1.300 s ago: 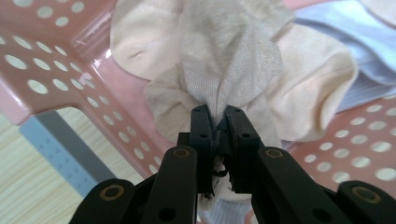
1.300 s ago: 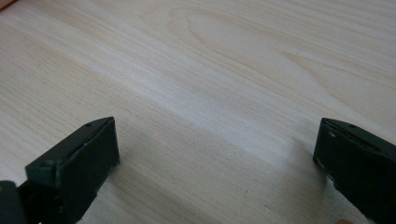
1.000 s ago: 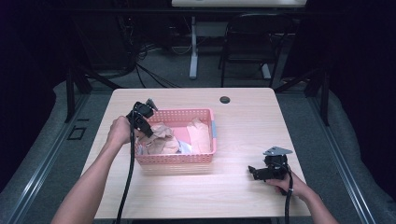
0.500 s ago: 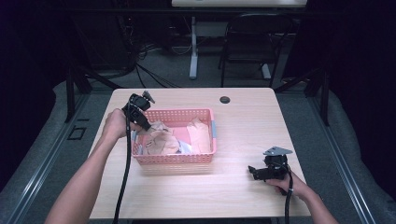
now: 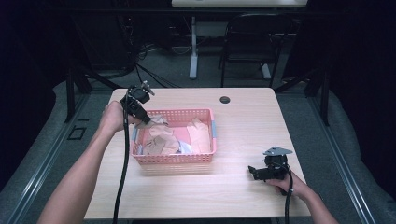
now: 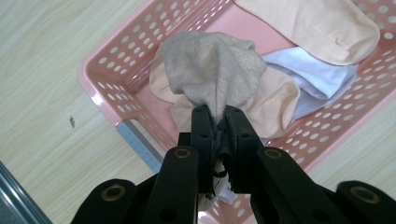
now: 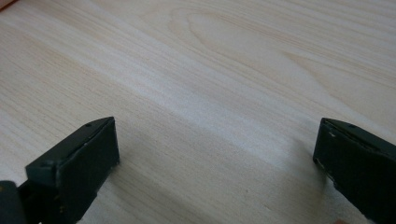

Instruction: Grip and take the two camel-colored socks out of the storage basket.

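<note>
My left claw (image 6: pixel 215 122) is clamped on a beige-grey sock (image 6: pixel 210 70) — it hangs over the pink basket (image 6: pixel 109 70); my right claw (image 7: pixel 215 163) gapes wide, empty, on the counter (image 7: pixel 233 70).

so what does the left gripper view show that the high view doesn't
Left gripper view alone: the left gripper has its jaws shut on a fold of the grey-beige sock, which hangs from them over the basket's corner; a white cloth lies under the peach socks.

High view alone: the whole table, the right gripper resting on it with nothing between its jaws, a dark round hole near the far edge, and a chair beyond.

Both: the pink basket of socks and the light wooden tabletop.
</note>
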Available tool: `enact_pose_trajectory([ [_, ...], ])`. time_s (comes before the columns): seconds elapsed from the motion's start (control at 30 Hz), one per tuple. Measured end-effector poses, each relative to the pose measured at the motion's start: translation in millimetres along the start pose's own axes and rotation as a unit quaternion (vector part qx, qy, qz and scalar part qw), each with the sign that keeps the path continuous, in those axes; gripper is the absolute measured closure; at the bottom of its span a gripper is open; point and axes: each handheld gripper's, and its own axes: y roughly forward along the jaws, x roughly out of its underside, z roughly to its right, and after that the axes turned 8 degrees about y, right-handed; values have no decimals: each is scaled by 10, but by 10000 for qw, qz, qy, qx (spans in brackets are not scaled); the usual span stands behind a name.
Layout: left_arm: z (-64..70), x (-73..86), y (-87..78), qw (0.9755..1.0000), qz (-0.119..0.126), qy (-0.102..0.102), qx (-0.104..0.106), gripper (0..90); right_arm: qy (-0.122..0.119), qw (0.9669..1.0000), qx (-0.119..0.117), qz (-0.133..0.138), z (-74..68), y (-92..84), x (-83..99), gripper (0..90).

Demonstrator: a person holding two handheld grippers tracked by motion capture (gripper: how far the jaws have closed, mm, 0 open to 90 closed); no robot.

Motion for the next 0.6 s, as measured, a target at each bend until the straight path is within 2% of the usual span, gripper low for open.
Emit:
enact_pose_trajectory([
  [0.27,23,-82,-141,9999,-46,100,-32,829,-5,10000,12,-7,0,-1,0,0],
  [0.6,36,-190,-359,9997,39,203,-128,829,1,10000,-5,9,0,1,1,0],
])
